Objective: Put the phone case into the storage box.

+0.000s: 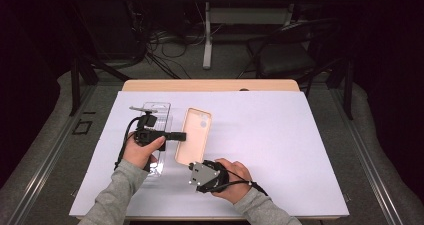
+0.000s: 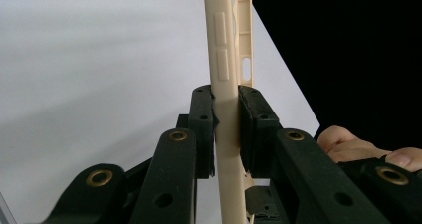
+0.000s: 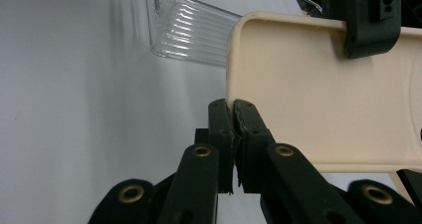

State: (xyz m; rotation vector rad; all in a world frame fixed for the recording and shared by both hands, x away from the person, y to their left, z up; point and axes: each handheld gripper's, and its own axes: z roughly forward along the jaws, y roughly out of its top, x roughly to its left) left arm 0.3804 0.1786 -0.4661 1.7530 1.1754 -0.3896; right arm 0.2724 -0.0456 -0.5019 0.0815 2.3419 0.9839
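Note:
A beige phone case point(image 1: 196, 132) lies lengthwise on the white sheet, hollow side up. My left gripper point(image 1: 182, 136) comes in from the left and is shut on the case's long left rim. In the left gripper view both pads point(image 2: 251, 119) press on that beige wall point(image 2: 224, 50). My right gripper point(image 1: 192, 165) sits at the case's near end. In the right gripper view its tips point(image 3: 233, 109) are closed together on the thin rim at the case's point(image 3: 318, 94) corner. The left gripper's jaw point(image 3: 370, 25) shows clamped farther along the same case.
A clear plastic packaging tray point(image 1: 159, 110) lies on the white sheet point(image 1: 280, 135) under and beyond the left hand, and shows ribbed in the right gripper view point(image 3: 184, 32). The right hand point(image 2: 343, 144) is close by. A chair point(image 1: 290, 50) stands behind the table.

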